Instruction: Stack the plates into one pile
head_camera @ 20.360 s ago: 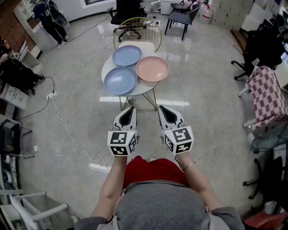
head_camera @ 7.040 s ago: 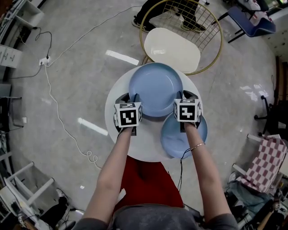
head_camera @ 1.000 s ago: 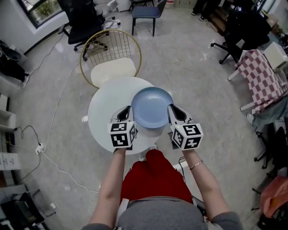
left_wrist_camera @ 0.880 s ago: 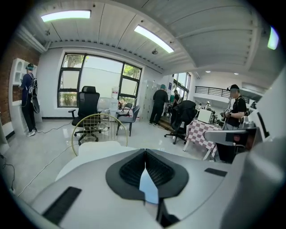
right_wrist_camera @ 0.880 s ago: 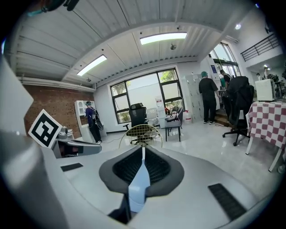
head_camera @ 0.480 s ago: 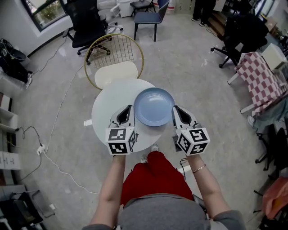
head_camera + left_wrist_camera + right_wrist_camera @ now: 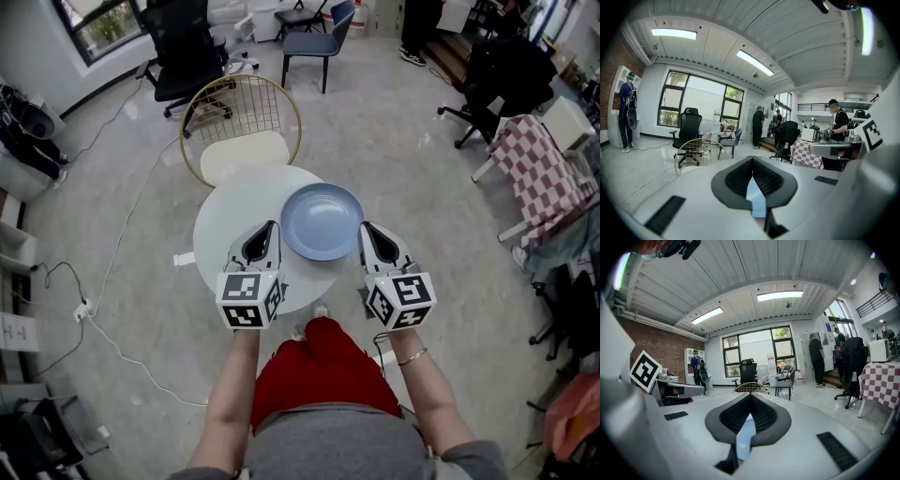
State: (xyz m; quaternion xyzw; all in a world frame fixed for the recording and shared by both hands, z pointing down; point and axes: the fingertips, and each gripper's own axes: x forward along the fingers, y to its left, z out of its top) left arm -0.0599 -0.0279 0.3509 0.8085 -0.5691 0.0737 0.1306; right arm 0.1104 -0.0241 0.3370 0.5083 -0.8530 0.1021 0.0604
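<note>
Resting piled on the white tabletop [image 7: 225,234], the plates [image 7: 322,221] look light, stiff and slick, best pinched at opposite rims; left gripper [image 7: 270,228] and right gripper [image 7: 368,229] hover nearby, fingers pressed together, holding nothing.

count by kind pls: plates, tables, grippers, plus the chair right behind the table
blue plate: 1 showing, any beneath it hidden
round white table: 1
gold wire chair: 1
grippers: 2, left gripper and right gripper
total: 5
</note>
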